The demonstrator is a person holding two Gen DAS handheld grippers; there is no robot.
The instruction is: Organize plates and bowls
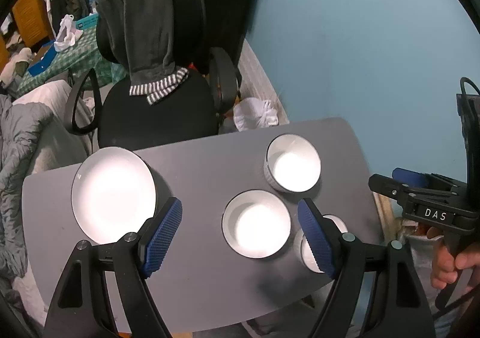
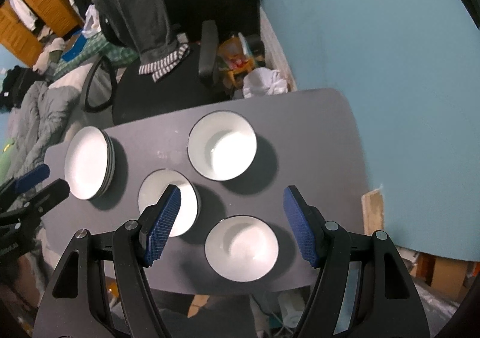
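A stack of white plates (image 1: 112, 194) (image 2: 87, 162) sits at the left end of the grey table (image 1: 204, 167) (image 2: 306, 128). Three white bowls stand to its right: a far bowl (image 1: 293, 165) (image 2: 222, 146), a middle bowl (image 1: 256, 224) (image 2: 187, 200) and a near bowl (image 1: 337, 222) (image 2: 241, 248). My left gripper (image 1: 240, 236) is open and empty above the table, between the plates and the middle bowl. My right gripper (image 2: 232, 224) is open and empty, hovering over the near bowl; it also shows at the right in the left wrist view (image 1: 399, 180).
A black office chair (image 1: 156, 104) (image 2: 162, 89) draped with a grey garment stands behind the table. A blue wall (image 1: 375, 37) is to the right. A white bag (image 1: 255, 114) (image 2: 264, 81) lies on the floor; bedding (image 1: 24, 140) is at the left.
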